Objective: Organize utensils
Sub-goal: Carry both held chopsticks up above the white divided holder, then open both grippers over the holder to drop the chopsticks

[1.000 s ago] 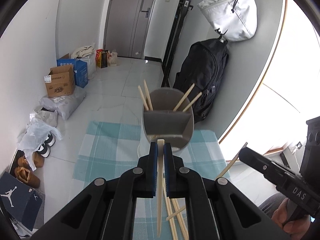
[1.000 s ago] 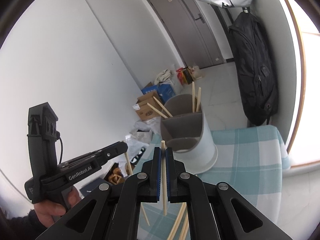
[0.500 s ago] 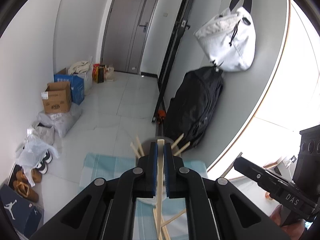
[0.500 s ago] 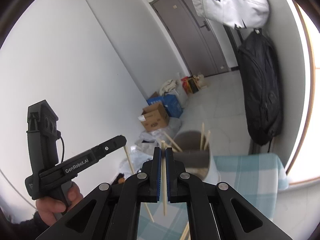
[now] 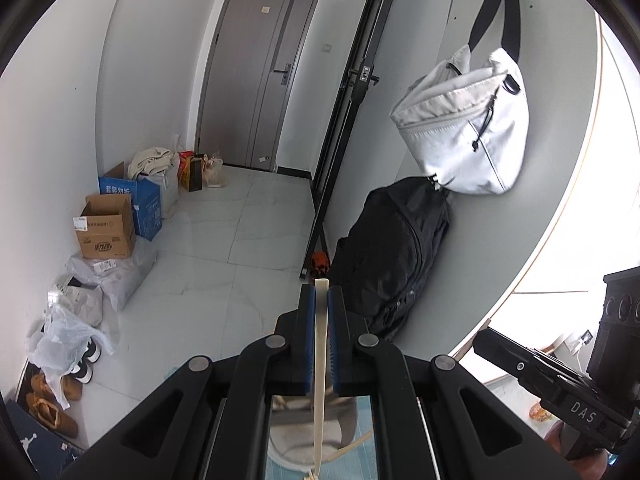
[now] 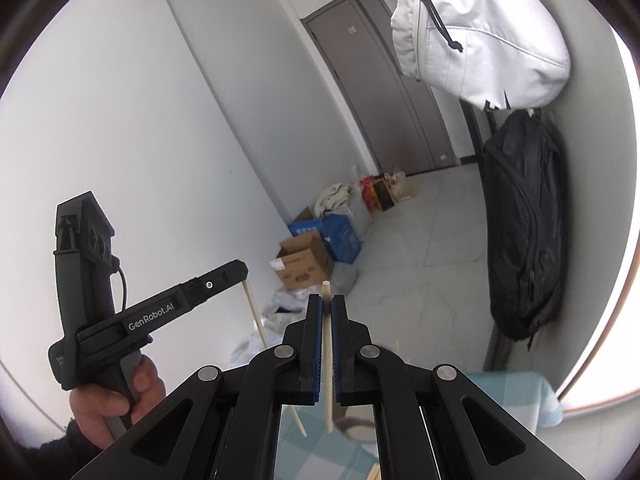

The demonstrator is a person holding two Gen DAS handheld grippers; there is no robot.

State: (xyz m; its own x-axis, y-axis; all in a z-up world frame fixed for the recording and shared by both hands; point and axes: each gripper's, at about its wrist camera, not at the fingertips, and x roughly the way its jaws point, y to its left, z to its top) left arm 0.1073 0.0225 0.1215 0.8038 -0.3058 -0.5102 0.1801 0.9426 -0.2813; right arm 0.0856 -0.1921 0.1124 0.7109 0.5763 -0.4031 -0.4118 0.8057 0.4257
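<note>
While above holder (image 5: 304, 432), each hand-held gripper (image 5: 321, 300) chopstick-laden (image 5: 320, 360).

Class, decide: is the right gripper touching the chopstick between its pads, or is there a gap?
Touching. The right wrist view shows the right gripper shut on the chopstick, both blue pads pressed against its sides with no gap.

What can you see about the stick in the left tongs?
The stick is a pale, wood-looking chopstick, thin and straight with a squared top. It stands nearly upright, clamped between the blue pads of the left tongs, which are shut on it. Its top pokes just above the pads; its lower part hangs free over the grey holder. Nothing else touches it.
</note>
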